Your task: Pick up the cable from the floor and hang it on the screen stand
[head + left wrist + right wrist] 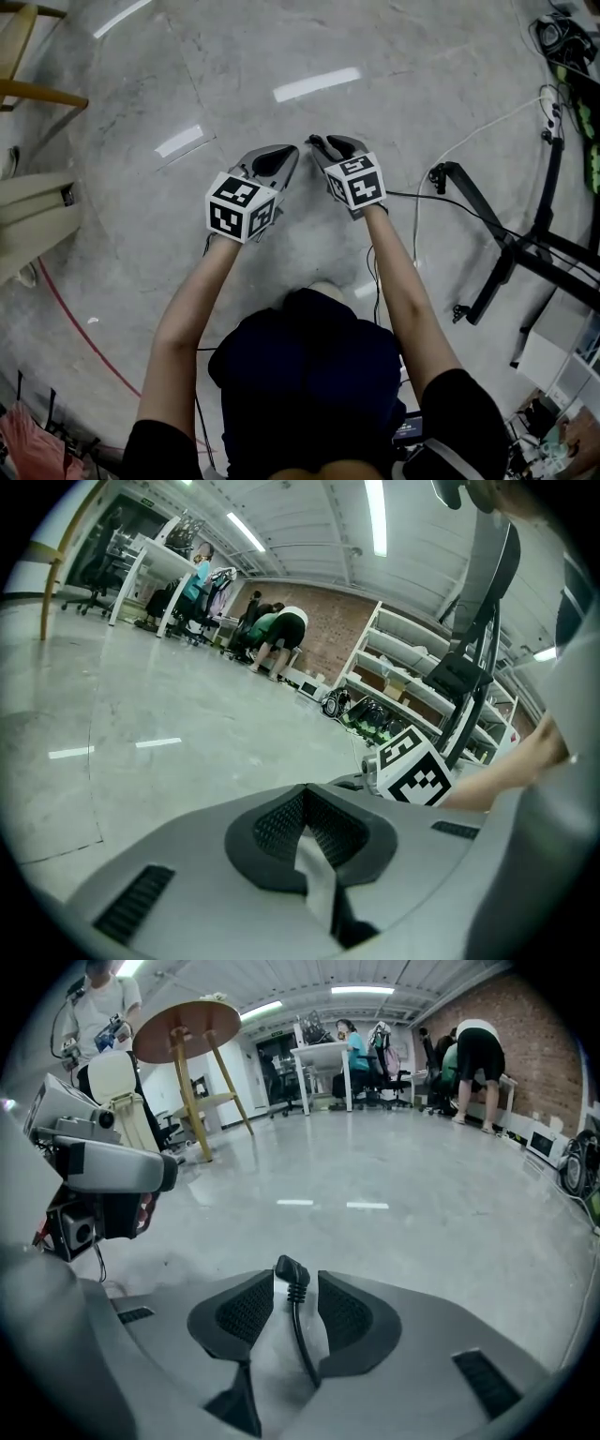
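The thin black cable's plug [291,1271] stands between the pads of my right gripper [295,1281], and the cable runs down the gap. The jaws stand apart, wider than the cable, and do not press it. In the head view the right gripper [325,146] is held out above the grey floor, and the black cable [441,202] trails from below it toward the black screen stand [511,248] at the right. My left gripper [284,155] hangs just to its left. Its pads [281,822] meet at the tip with nothing between them.
A white cable [469,141] lies on the floor near the stand's legs. A wooden stool [187,1026] stands at the left, with a pale chair [122,1091] beside it. People work at desks [328,1054] far off. Shelves [422,677] line the brick wall.
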Tool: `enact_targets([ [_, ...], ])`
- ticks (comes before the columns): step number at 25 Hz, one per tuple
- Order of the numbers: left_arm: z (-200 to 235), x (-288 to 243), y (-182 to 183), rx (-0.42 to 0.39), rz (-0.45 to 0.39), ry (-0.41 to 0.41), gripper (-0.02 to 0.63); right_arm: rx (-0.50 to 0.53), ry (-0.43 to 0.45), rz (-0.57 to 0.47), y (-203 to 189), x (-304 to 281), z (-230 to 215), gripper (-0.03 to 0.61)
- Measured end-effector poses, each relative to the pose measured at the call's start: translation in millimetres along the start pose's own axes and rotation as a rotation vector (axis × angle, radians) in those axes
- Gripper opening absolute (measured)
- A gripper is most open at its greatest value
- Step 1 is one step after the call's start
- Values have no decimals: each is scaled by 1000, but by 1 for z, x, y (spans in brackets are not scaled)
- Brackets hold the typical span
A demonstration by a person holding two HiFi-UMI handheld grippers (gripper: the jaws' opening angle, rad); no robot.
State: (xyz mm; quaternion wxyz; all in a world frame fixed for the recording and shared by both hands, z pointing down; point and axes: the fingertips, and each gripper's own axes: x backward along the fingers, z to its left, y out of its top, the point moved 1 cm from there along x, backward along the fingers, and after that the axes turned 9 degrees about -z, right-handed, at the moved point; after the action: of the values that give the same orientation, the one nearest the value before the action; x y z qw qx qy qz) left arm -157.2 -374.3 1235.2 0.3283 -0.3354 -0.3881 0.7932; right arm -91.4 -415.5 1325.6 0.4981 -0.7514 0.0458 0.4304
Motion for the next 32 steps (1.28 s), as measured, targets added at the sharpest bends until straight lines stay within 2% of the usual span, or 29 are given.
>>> enact_targets([
  [7,1,-3,-7,-10,-3,-7,6,51,9,47,-7,-20,0,153],
  [13,-1,-5,-7,-5,-13,1,6,100,10,71,-8,-21,-2,117],
  [19,0,-5,-3,-6,-18,5,6,80,-29,54,-4,-16,-6,101],
  [25,-7,0,9,5,-33,4,6,62,-47,0,28,8,-4,100],
  [32,-35,29,50,21,-44,14,6,32,-73,-62,81,61,18,100],
])
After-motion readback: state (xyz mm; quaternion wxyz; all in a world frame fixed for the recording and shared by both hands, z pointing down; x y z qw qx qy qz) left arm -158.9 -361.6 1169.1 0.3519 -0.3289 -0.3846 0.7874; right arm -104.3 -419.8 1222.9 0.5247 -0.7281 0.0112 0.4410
